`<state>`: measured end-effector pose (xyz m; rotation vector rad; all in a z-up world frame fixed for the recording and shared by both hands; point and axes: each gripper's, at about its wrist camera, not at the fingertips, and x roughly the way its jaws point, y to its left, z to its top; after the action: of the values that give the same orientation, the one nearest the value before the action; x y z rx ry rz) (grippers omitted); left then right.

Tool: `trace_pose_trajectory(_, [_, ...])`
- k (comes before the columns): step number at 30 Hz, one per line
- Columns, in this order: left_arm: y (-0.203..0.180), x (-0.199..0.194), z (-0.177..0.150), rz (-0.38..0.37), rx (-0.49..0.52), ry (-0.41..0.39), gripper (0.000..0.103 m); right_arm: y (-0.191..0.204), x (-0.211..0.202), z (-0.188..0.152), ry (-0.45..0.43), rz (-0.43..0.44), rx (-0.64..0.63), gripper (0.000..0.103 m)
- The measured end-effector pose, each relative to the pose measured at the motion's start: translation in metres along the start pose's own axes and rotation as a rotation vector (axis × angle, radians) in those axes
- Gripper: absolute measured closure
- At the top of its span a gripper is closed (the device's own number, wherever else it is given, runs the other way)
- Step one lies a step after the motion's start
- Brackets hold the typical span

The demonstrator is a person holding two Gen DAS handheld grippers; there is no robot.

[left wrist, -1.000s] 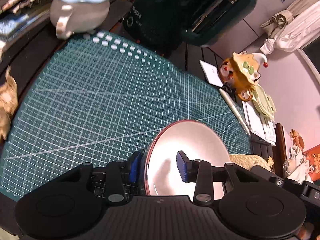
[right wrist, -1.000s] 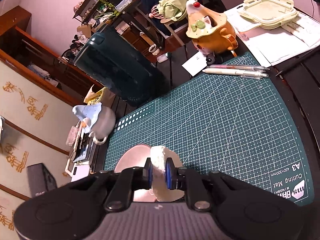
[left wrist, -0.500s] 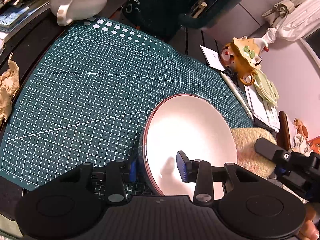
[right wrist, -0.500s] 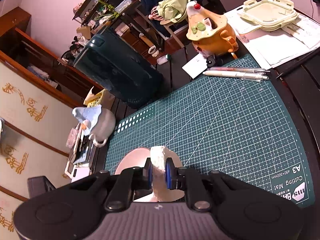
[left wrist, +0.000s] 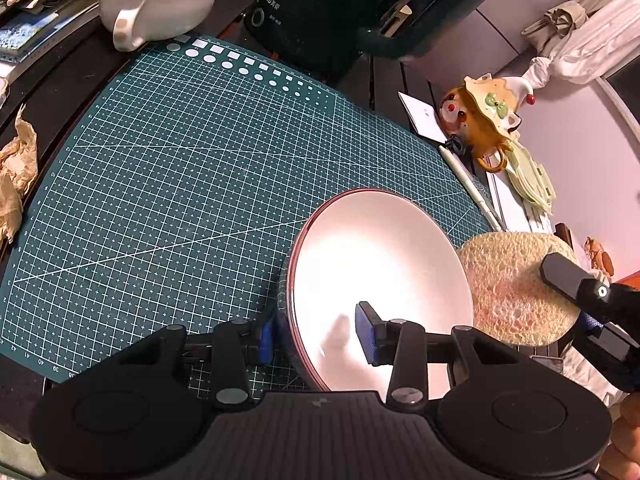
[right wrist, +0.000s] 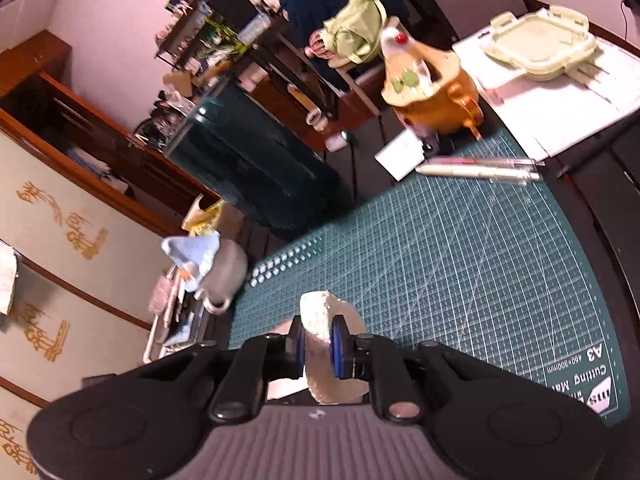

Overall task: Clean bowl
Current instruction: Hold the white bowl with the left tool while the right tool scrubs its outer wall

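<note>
Bowl gripped, sponge alongside

The left tongs (left wrist: pixel 318 340) clamp the near rim of the bowl (left wrist: pixel 380 276), tilted over the green cutting mat (left wrist: pixel 180 184); the right tongs (right wrist: pixel 316 346) pinch the sponge (left wrist: pixel 516 284) just beside the bowl's right edge.

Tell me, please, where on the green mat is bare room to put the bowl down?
The cutting mat is bare between the white teapot, the crumpled paper and the bowl. Crowded: the far right edge, by pens and orange teapot.
</note>
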<state>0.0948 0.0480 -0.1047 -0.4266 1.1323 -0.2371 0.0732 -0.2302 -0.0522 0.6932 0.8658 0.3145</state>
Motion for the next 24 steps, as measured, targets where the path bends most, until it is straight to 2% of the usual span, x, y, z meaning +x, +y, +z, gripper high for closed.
trace_pose_trajectory(3, [0.0, 0.001, 0.0, -0.001, 0.001, -0.001, 0.064, -0.005, 0.014, -0.006, 0.049, -0.041, 0.011, 0.091])
trace_pose_trajectory(8, [-0.001, 0.001, 0.001, 0.0, 0.005, 0.0, 0.064, 0.0, -0.004, 0.002, -0.016, 0.017, 0.006, 0.091])
trace_pose_trajectory(13, [-0.001, 0.001, 0.001, -0.001, 0.0, -0.001, 0.064, -0.007, 0.016, -0.006, 0.053, -0.041, 0.017, 0.091])
trace_pose_trajectory(18, [-0.002, 0.001, 0.001, 0.002, 0.002, 0.0, 0.064, 0.0, -0.005, 0.004, -0.019, 0.018, 0.012, 0.091])
trace_pose_trajectory(24, [-0.002, 0.001, 0.001, 0.002, 0.002, 0.0, 0.064, -0.006, 0.016, -0.004, 0.053, -0.042, 0.017, 0.091])
